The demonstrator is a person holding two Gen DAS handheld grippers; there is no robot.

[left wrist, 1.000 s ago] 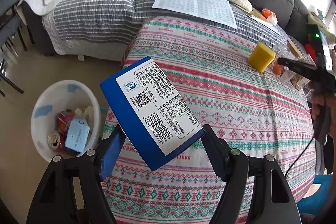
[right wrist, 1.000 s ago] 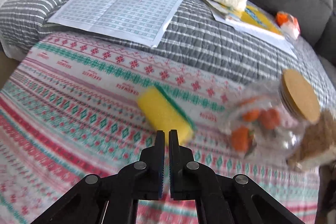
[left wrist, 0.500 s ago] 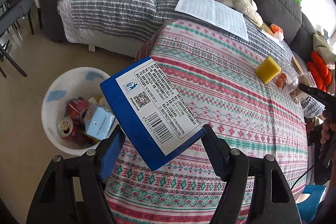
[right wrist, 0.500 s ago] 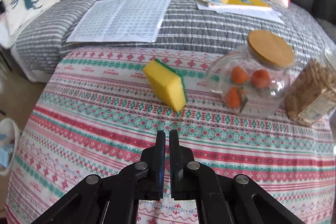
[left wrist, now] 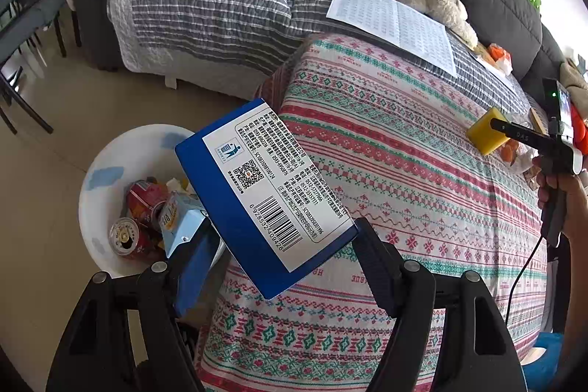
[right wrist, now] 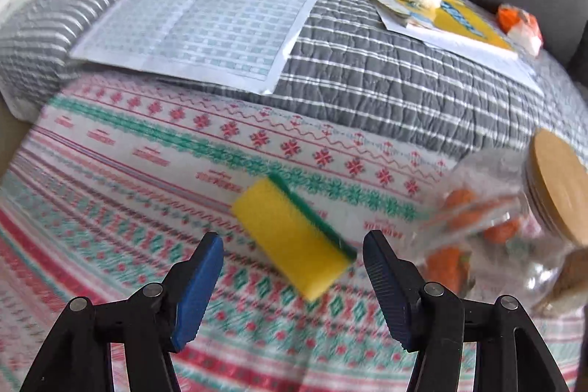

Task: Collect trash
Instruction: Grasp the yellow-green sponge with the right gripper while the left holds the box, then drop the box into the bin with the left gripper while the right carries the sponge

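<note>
left gripper (left wrist: 283, 252) is pinching the blue carton (left wrist: 264, 197), now drifting past the table edge (left wrist: 290, 90) toward the white bin (left wrist: 110, 168). right gripper (right wrist: 294, 245), jaws just spreading, is closing on the yellow sponge (right wrist: 290, 234) mid-table, nothing gripped yet.

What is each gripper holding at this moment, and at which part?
The left gripper clamps the blue box across its lower end. The right gripper, jaws just opened, holds nothing; the yellow sponge lies ahead.

Glossy cardboard box (left wrist: 264, 197), spongy foam sponge (right wrist: 290, 237), woven tablecloth (left wrist: 404, 190)
</note>
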